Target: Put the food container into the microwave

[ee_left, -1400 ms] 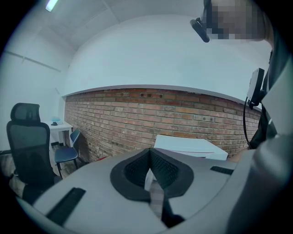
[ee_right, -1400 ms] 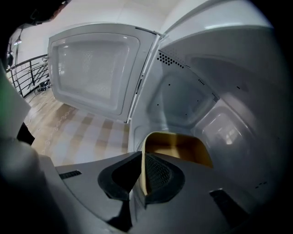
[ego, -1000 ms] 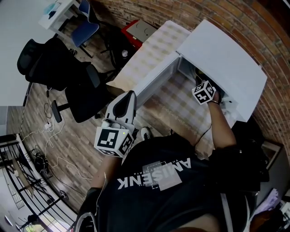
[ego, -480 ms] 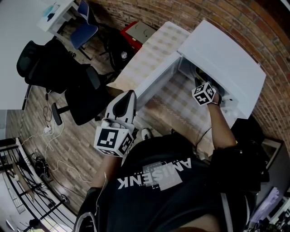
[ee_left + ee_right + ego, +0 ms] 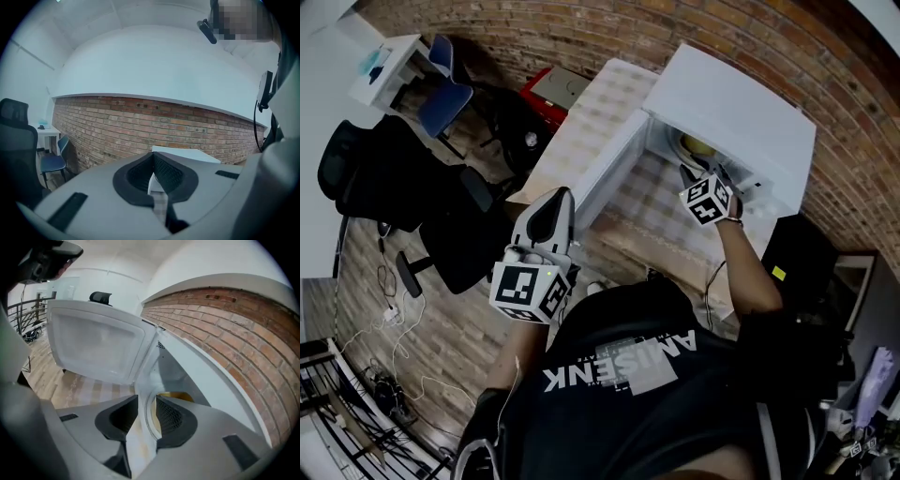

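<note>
The white microwave [image 5: 731, 103] stands on a table with a checked cloth [image 5: 600, 108], and its door [image 5: 614, 173] hangs open to the left. My right gripper [image 5: 694, 176] is at the mouth of the cavity, shut on the rim of the food container [image 5: 696, 147]. In the right gripper view the clear container [image 5: 149, 413] with yellow food sits between the jaws of the right gripper [image 5: 143, 420], with the open door [image 5: 96, 345] to the left. My left gripper [image 5: 560, 199] is held by my body, away from the table. Its jaws are shut and empty in the left gripper view [image 5: 153, 176].
A brick wall runs behind the microwave. On the wooden floor to the left stand a black office chair [image 5: 384, 178], a blue chair [image 5: 445, 94] and a white desk [image 5: 389, 66]. A red box [image 5: 558, 89] sits beyond the table's far end. Cables [image 5: 366, 328] lie on the floor.
The head view has shifted, so the microwave's inside and the container now show. The right gripper stays at the microwave's mouth. The left gripper has hardly moved.
</note>
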